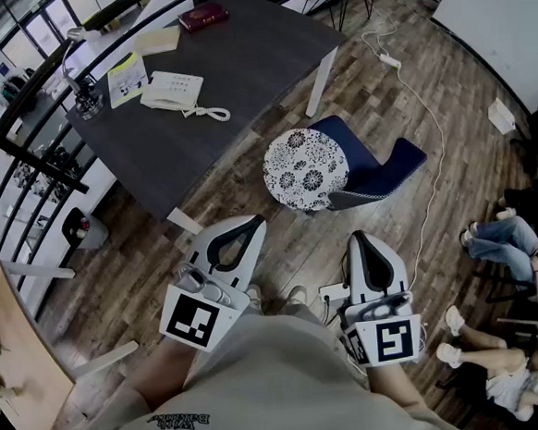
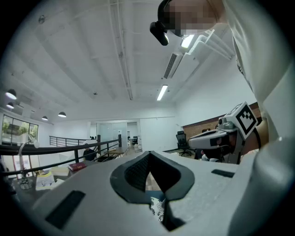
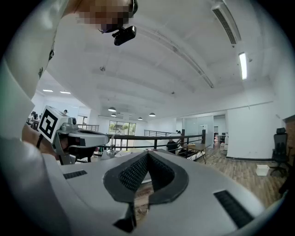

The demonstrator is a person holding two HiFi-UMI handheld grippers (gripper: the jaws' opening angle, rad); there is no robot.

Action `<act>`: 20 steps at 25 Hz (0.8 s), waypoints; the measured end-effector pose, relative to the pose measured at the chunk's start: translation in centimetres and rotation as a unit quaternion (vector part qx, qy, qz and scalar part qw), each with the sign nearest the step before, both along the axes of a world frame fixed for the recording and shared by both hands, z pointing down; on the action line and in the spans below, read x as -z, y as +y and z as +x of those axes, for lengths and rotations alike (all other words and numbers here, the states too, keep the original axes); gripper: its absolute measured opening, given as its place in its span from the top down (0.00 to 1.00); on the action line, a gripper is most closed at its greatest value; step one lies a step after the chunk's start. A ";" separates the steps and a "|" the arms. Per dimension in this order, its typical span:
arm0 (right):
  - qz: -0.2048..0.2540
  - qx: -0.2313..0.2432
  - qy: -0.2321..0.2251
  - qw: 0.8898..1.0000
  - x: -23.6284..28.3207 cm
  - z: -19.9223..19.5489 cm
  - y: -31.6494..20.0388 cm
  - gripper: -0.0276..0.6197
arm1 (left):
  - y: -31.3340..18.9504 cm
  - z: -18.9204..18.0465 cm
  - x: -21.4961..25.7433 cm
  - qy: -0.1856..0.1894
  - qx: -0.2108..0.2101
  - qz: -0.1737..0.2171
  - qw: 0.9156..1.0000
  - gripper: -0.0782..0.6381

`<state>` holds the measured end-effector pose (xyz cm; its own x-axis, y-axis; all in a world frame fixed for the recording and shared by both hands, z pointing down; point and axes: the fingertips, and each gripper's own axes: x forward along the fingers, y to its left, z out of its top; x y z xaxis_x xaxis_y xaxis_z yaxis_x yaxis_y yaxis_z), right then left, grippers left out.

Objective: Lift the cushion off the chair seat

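Observation:
A round white cushion [image 1: 306,168] with a dark flower print lies on the seat of a blue chair [image 1: 388,167], out on the wooden floor in front of me. Both grippers are held close to my body, short of the chair and apart from it. My left gripper [image 1: 254,224] points toward the cushion's near left edge with its jaws together and nothing in them. My right gripper [image 1: 357,239] is shut and empty too, below the chair's near edge. In the left gripper view a sliver of the cushion [image 2: 157,208] shows under the closed tips of the left gripper [image 2: 148,156]. The right gripper [image 3: 147,154] points level across the room.
A dark table [image 1: 239,73] stands beyond the chair, with a white telephone [image 1: 172,90], a red book [image 1: 203,17], papers and a desk lamp [image 1: 83,90] on it. A power strip [image 1: 388,60] and its cable lie on the floor. Seated people [image 1: 498,238] are at the right; a black railing [image 1: 24,164] runs along the left.

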<state>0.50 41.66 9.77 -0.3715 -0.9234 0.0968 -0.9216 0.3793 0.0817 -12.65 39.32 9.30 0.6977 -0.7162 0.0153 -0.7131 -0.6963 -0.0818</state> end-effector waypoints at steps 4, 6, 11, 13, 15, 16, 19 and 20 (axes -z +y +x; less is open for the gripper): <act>-0.003 0.006 -0.002 1.000 -0.4 0.5 0.1 0.95 | 0.6 0.9 -0.5 -0.012 0.000 -0.002 1.000 0.88; -0.006 0.006 -0.003 1.000 -0.7 0.9 0.0 0.95 | 0.6 1.4 -0.7 -0.018 -0.001 -0.001 1.000 0.88; -0.013 0.000 -0.006 1.000 -1.3 2.4 0.0 0.95 | 0.5 2.7 -0.9 -0.006 -0.001 -0.009 1.000 0.88; -0.015 0.000 -0.008 1.000 -1.4 2.8 -0.1 0.95 | 0.6 3.4 -1.1 -0.011 -0.006 -0.008 1.000 0.88; -0.017 -0.001 -0.010 1.000 -1.6 3.3 -0.1 0.95 | 0.6 4.1 -1.4 -0.018 -0.010 -0.008 1.000 0.88; -0.018 0.000 -0.011 1.000 -1.8 3.5 -0.1 0.95 | 0.6 4.4 -1.5 -0.018 -0.011 -0.011 1.000 0.88; -0.020 0.004 -0.011 1.000 -2.1 4.2 -0.2 0.95 | 0.7 5.5 -1.9 -0.016 -0.009 -0.019 1.000 0.88; -0.020 0.006 -0.011 1.000 -2.1 4.4 -0.2 0.95 | 0.6 5.9 -2.0 -0.015 -0.009 -0.021 1.000 0.88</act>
<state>4.91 41.42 11.90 -0.3854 -0.9143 0.1246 -0.9183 0.3933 0.0458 -6.77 39.95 11.25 0.7092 -0.7019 0.0662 -0.6979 -0.7123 -0.0747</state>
